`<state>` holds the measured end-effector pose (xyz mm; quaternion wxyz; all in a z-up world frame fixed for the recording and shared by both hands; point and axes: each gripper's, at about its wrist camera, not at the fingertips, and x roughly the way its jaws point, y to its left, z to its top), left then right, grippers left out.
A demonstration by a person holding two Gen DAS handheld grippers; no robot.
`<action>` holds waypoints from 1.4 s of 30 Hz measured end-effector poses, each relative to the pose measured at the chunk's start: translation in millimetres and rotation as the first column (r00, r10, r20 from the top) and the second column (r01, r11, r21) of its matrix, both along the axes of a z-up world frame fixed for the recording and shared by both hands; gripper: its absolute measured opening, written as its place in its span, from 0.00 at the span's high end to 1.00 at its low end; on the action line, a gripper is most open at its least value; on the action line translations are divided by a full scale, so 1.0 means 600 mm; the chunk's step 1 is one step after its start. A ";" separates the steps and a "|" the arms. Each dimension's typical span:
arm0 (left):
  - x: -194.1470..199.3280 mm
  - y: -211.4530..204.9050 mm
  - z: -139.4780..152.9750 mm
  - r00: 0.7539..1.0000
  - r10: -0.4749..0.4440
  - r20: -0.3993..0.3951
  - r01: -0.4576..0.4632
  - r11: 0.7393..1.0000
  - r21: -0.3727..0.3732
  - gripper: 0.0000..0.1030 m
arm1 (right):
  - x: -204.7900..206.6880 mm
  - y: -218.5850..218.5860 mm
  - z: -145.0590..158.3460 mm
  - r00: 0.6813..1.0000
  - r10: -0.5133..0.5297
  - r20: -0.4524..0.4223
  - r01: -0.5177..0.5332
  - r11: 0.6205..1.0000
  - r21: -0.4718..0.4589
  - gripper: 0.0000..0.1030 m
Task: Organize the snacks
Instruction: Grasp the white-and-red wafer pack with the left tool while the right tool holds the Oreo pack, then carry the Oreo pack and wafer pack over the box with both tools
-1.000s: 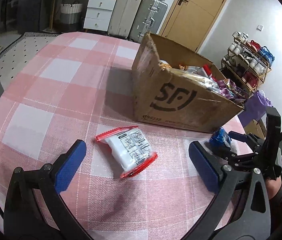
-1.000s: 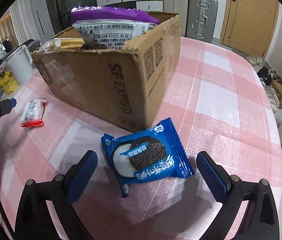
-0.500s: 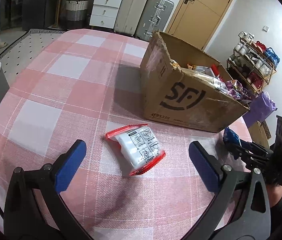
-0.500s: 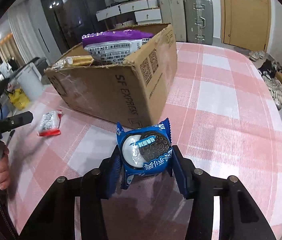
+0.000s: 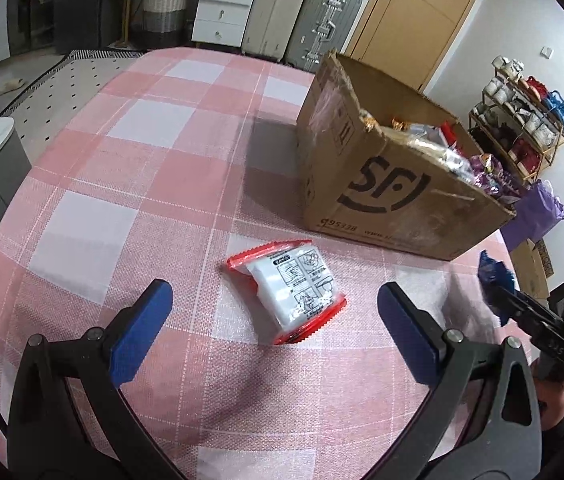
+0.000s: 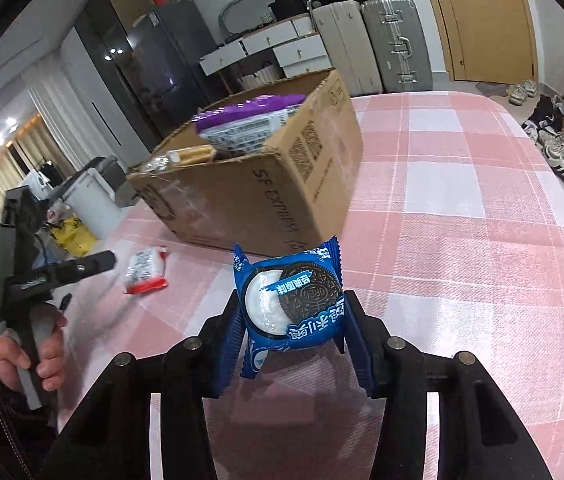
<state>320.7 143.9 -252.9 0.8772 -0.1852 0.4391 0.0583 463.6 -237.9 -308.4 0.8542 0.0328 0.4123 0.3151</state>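
The blue cookie packet [image 6: 294, 304] is pinched by the right claw [image 6: 292, 336] – lifted off the counter [image 6: 462, 240]; the left claw [image 5: 271, 326] is spread above the red-and-white packet [image 5: 290, 292].

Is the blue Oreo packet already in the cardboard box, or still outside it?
Outside. The blue Oreo packet is clamped between the right gripper's pads, held above the checked tablecloth, in front of the cardboard box.
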 end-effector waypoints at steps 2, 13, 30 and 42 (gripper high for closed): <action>0.002 -0.001 -0.003 1.000 0.005 -0.009 -0.005 1.000 0.006 0.01 | -0.007 0.001 0.002 1.000 0.008 0.002 -0.008 1.000 0.014 0.54; 0.036 -0.015 -0.025 0.996 0.034 -0.082 -0.031 0.999 0.042 0.01 | -0.039 0.006 0.002 0.999 0.043 -0.008 -0.042 0.996 0.077 0.54; 0.070 -0.029 -0.052 0.985 0.079 -0.154 -0.063 0.992 0.108 0.20 | -0.049 0.000 0.007 0.998 0.055 -0.011 -0.053 0.992 0.114 0.54; 0.053 -0.033 -0.035 0.993 -0.014 -0.120 0.024 0.996 0.086 0.56 | -0.060 0.001 0.015 0.999 0.049 -0.008 -0.047 0.992 0.115 0.54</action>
